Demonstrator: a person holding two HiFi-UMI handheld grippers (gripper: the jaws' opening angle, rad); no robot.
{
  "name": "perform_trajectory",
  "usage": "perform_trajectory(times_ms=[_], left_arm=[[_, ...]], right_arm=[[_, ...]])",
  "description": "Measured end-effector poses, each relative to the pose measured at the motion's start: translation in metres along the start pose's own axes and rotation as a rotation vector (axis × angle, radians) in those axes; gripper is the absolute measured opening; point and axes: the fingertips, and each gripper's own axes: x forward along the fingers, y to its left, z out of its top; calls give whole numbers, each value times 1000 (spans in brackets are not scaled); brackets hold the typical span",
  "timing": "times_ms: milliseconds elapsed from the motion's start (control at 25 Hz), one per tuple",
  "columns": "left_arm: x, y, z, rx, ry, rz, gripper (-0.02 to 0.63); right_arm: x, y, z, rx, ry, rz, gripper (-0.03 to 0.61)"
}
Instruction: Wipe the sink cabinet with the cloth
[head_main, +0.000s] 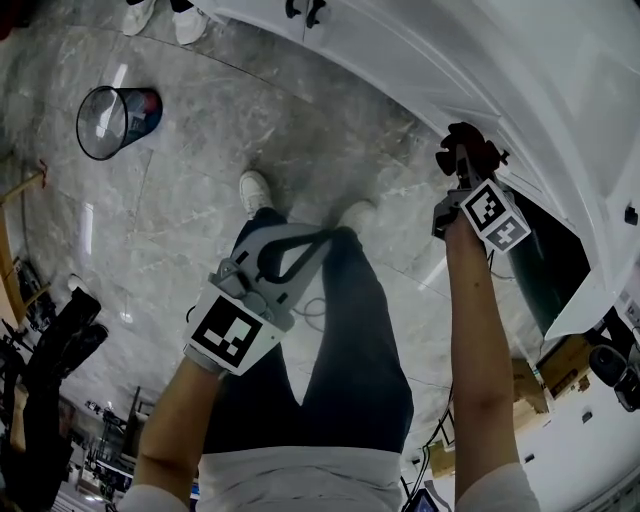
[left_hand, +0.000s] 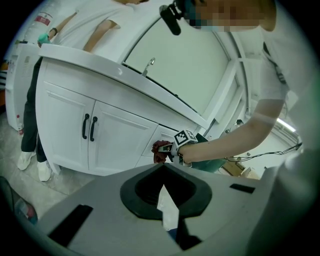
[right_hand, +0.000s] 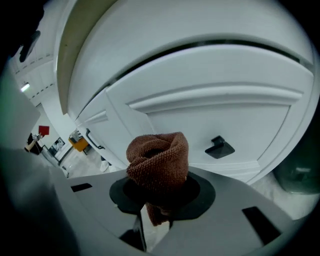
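Note:
My right gripper (head_main: 460, 168) is shut on a bunched dark red-brown cloth (head_main: 466, 140), held up at the front of the white sink cabinet (head_main: 450, 60). In the right gripper view the cloth (right_hand: 159, 160) fills the jaws of the right gripper (right_hand: 160, 175), just left of a black drawer handle (right_hand: 219, 147); whether it touches the drawer front (right_hand: 215, 115) cannot be told. The left gripper view shows the cloth (left_hand: 161, 150) from the side, at the cabinet (left_hand: 120, 135). My left gripper (head_main: 322, 237) hangs low over my legs, jaws together and empty.
A wire waste bin (head_main: 115, 120) stands on the marble floor at the far left. An open dark compartment (head_main: 545, 265) lies right of my right arm, with boxes (head_main: 560, 360) below. Another person's shoes (head_main: 160, 15) stand by the cabinet doors with black handles (left_hand: 89, 127).

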Motion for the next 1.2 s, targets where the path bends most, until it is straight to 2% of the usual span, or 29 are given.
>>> perform_trajectory(times_ms=[160, 360, 520, 880, 1200], left_arm=[[7, 0, -2, 5, 3, 16, 11], [19, 0, -5, 11, 3, 38, 9], [29, -3, -1, 30, -6, 46, 11], [49, -16, -1, 23, -9, 65, 9], [62, -36, -4, 26, -8, 66, 11]], right_arm=[[15, -25, 2, 77, -19, -17, 103], [27, -37, 0, 66, -25, 12, 103], [31, -40, -2, 50, -20, 71, 103], [37, -45, -7, 101, 30, 226, 103], [33, -60, -11, 277, -26, 247, 103]])
